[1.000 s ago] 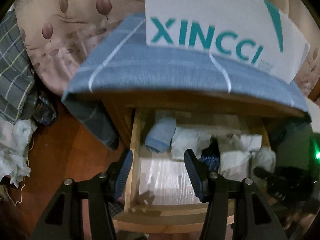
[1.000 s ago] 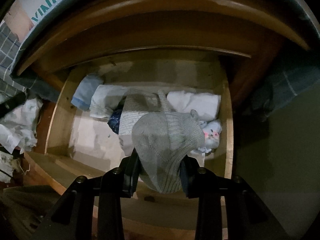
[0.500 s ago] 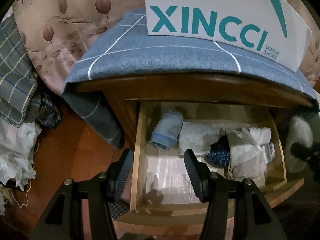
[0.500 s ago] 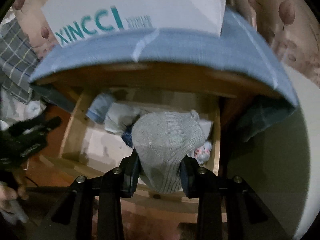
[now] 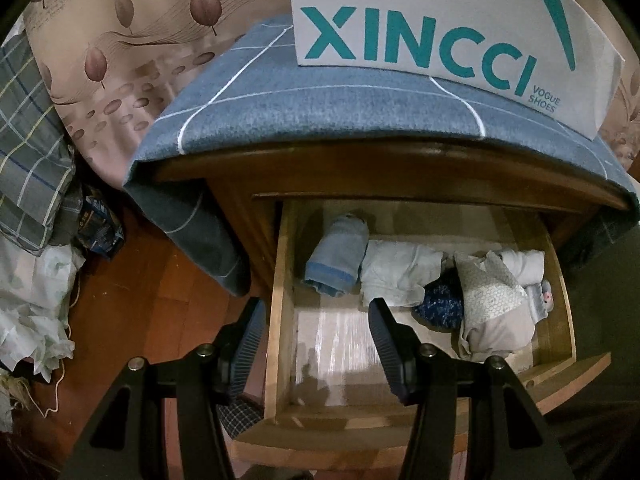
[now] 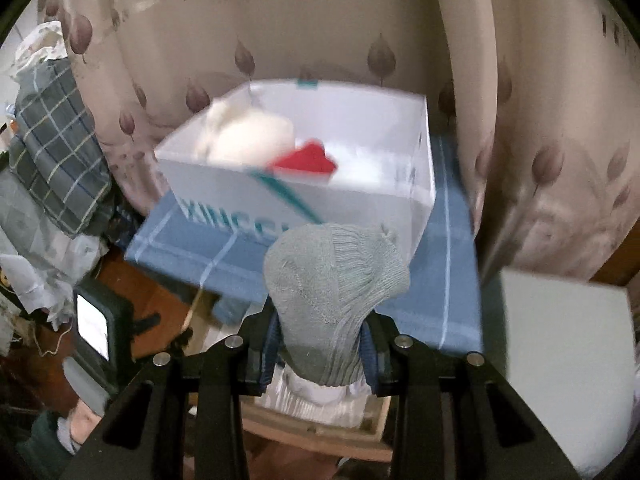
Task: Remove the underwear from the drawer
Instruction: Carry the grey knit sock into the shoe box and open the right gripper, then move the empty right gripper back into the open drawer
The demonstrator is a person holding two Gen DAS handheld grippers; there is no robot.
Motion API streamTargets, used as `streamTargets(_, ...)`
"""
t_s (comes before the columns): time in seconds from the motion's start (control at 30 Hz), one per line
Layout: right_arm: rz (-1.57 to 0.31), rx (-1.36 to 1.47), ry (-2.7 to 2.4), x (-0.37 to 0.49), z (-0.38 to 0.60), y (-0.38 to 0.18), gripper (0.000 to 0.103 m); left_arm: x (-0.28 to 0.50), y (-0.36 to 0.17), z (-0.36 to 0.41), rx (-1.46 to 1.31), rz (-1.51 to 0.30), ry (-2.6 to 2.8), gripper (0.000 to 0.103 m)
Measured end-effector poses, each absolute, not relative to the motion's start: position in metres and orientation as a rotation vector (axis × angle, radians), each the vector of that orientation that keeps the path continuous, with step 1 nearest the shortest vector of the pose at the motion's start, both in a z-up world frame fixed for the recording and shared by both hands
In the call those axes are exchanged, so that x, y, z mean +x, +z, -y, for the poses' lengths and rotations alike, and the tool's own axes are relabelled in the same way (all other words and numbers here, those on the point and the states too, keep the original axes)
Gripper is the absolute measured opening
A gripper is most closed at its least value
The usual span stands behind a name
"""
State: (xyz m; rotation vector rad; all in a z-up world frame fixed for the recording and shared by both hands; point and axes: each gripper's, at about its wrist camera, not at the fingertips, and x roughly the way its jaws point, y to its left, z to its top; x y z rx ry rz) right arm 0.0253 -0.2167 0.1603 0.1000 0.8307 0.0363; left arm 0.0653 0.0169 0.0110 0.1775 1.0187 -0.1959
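The wooden drawer (image 5: pixel 280 320) stands open under the nightstand. It holds rolled garments: a light blue roll (image 5: pixel 338 258), a white one (image 5: pixel 400 276), a dark blue patterned one (image 5: pixel 440 306) and a grey patterned one (image 5: pixel 492 304). My left gripper (image 5: pixel 316 336) is open and empty above the drawer's left front corner. My right gripper (image 6: pixel 320 344) is shut on a grey knitted garment (image 6: pixel 334 288), held high above the drawer, in front of the white XINCCI box (image 6: pixel 304 184).
The open box on the blue checked cloth (image 6: pixel 432 304) holds a cream item (image 6: pixel 248 136) and a red item (image 6: pixel 308 162). Leaf-print curtains (image 6: pixel 540 120) hang behind. Plaid bedding (image 5: pixel 28 148) and crumpled white fabric (image 5: pixel 32 316) lie left on the wooden floor.
My right gripper has lifted the grey garment out of the drawer and up to the level of the box. The left gripper has drawn back slightly, staying open.
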Motion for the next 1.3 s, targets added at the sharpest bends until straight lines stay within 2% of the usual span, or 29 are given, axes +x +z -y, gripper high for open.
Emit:
streamTargets(0.2,-0.800,0.094,0.023,0.061,0.223,0.197,0.032,0.068,0.011,-0.024,0.135,-1.024,-0.197,0.055)
streamTargets(0.47,-0.786,0.040,-0.049,0.127,0.223,0.211,0.032,0.071,0.012,-0.034,0.102,-1.030,-0.179,0.055)
streamTargets(0.9,-0.963,0.048,-0.129,0.194,0.238,0.141,0.034,0.076,0.012,-0.038,0.071,-1.042,-0.184,0.055)
streamTargets(1.07,-0.980,0.081,-0.133,0.197,0.241,0.127,0.040,0.077,0.011,-0.036,0.076,-1.048,-0.188,0.055)
streamTargets(1.3,-0.949,0.076,-0.127,0.186,0.241,0.135,0.054,0.080,0.009,-0.037,0.071,-1.057,-0.179,0.055)
